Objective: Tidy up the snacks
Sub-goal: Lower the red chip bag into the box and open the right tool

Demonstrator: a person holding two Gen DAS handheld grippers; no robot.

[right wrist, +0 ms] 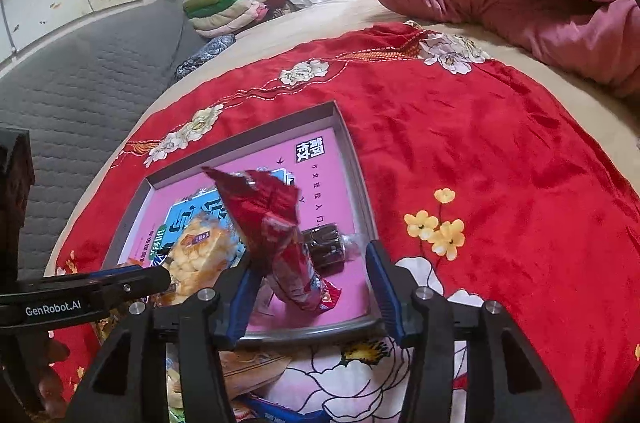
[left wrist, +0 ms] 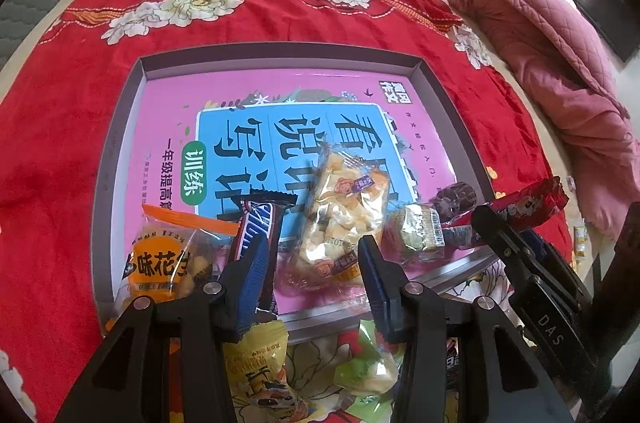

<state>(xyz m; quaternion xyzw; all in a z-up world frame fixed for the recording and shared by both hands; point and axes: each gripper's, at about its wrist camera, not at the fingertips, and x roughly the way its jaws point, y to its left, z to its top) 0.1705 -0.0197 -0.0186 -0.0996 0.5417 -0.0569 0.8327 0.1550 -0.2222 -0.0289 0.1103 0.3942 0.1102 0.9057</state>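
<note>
The right gripper (right wrist: 312, 287) is standing partly open, its jaws apart around the red snack packet (right wrist: 280, 243), which is leaning against the left finger, long axis tilting up and away over the tray (right wrist: 352, 159). The left gripper (left wrist: 312, 263) is hovering partly open over the tray's near edge, gripping nothing.

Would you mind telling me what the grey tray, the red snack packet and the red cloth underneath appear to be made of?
The grey tray looks like matte cardboard, with thin straight folded walls. The red snack packet looks like glossy plastic film: it creases sharply and catches the light. The red cloth seems a soft plush or velvety fabric with embroidered flowers, its sheen shifting across the folds.
</note>
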